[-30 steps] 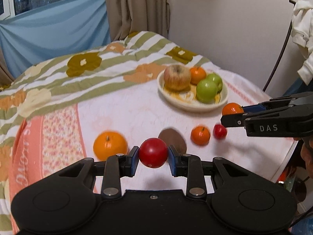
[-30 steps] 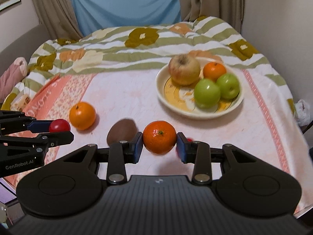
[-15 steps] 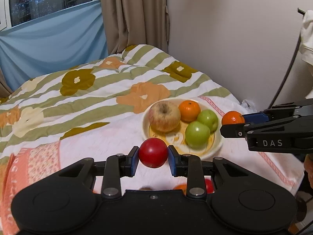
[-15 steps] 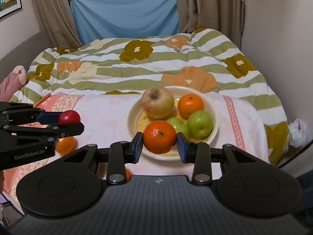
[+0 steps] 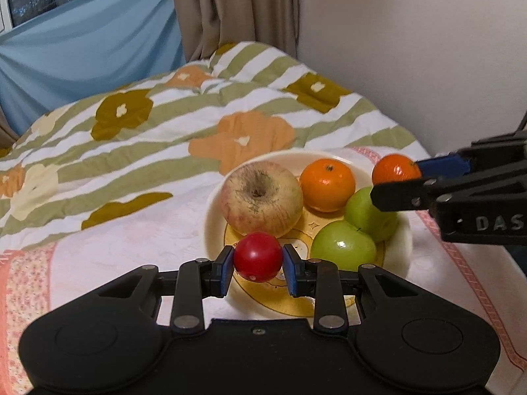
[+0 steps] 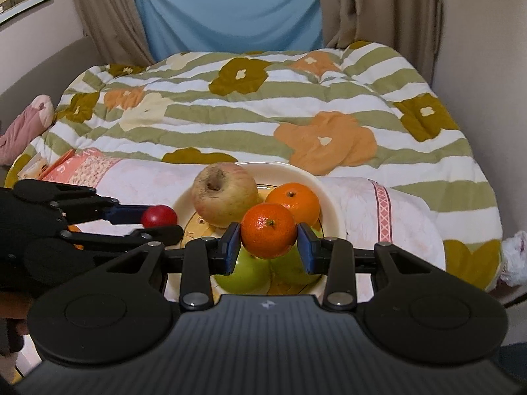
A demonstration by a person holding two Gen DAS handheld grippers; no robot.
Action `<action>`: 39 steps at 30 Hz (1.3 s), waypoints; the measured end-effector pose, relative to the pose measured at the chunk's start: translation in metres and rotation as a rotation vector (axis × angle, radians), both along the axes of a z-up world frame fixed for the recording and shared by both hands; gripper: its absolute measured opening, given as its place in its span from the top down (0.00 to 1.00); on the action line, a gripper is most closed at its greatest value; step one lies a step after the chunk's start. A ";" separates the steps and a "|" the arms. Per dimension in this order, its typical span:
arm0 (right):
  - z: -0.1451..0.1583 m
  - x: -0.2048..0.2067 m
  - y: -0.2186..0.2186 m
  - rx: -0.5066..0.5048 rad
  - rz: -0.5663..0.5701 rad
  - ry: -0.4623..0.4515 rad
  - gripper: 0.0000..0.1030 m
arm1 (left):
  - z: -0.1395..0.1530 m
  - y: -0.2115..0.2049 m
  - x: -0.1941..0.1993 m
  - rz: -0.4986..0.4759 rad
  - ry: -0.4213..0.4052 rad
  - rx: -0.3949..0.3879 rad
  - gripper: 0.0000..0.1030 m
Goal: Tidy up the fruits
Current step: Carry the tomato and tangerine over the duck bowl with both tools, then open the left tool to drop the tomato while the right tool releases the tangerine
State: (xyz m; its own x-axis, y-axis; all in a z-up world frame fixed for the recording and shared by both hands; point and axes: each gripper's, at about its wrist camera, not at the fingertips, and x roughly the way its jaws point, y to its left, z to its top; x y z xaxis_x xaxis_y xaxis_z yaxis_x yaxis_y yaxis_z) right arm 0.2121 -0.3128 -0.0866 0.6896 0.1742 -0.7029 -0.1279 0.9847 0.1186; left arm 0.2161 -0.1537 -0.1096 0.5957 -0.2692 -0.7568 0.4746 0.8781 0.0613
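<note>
My left gripper (image 5: 258,269) is shut on a small red fruit (image 5: 258,257), held over the near left part of a cream plate (image 5: 214,210). My right gripper (image 6: 268,247) is shut on a tangerine (image 6: 268,230) above the plate's (image 6: 283,169) near side. The plate holds a large pale apple (image 5: 261,197), an orange (image 5: 327,184) and two green apples (image 5: 342,251). From the left wrist the right gripper (image 5: 398,179) with its tangerine (image 5: 393,169) hangs over the plate's right rim. From the right wrist the left gripper (image 6: 161,222) carries the red fruit (image 6: 158,216) at the plate's left edge.
The plate sits on a pink-white cloth (image 5: 131,240) over a striped floral quilt (image 6: 263,105). A wall (image 5: 411,49) stands to the right, curtains (image 6: 98,10) and a blue sheet (image 6: 227,10) behind. A pink cushion (image 6: 23,125) lies at the far left.
Both grippers have carried their fruits forward across the bed, from above the loose fruits to over the plate. The loose fruits on the cloth have dropped out of view.
</note>
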 end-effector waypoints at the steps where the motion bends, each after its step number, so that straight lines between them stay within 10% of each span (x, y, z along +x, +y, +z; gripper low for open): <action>1: -0.002 0.003 -0.002 0.001 0.007 0.003 0.50 | -0.005 -0.003 0.003 0.009 0.008 0.012 0.67; 6: -0.011 0.016 -0.010 0.009 0.043 0.017 0.50 | -0.017 -0.010 0.015 0.049 0.039 0.026 0.66; 13: -0.013 0.026 -0.017 0.028 0.066 0.028 0.50 | -0.013 -0.013 0.013 0.092 0.027 0.036 0.33; 39: -0.027 0.051 0.016 -0.034 0.193 0.035 0.41 | 0.033 0.015 -0.028 0.232 -0.032 0.011 0.08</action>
State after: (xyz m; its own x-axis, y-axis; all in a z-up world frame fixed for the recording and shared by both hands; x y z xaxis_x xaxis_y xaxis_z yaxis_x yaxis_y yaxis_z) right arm 0.2631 -0.2973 -0.1132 0.6210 0.2766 -0.7334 -0.3112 0.9458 0.0932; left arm 0.1881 -0.1387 -0.0767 0.6647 -0.1146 -0.7383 0.2581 0.9626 0.0830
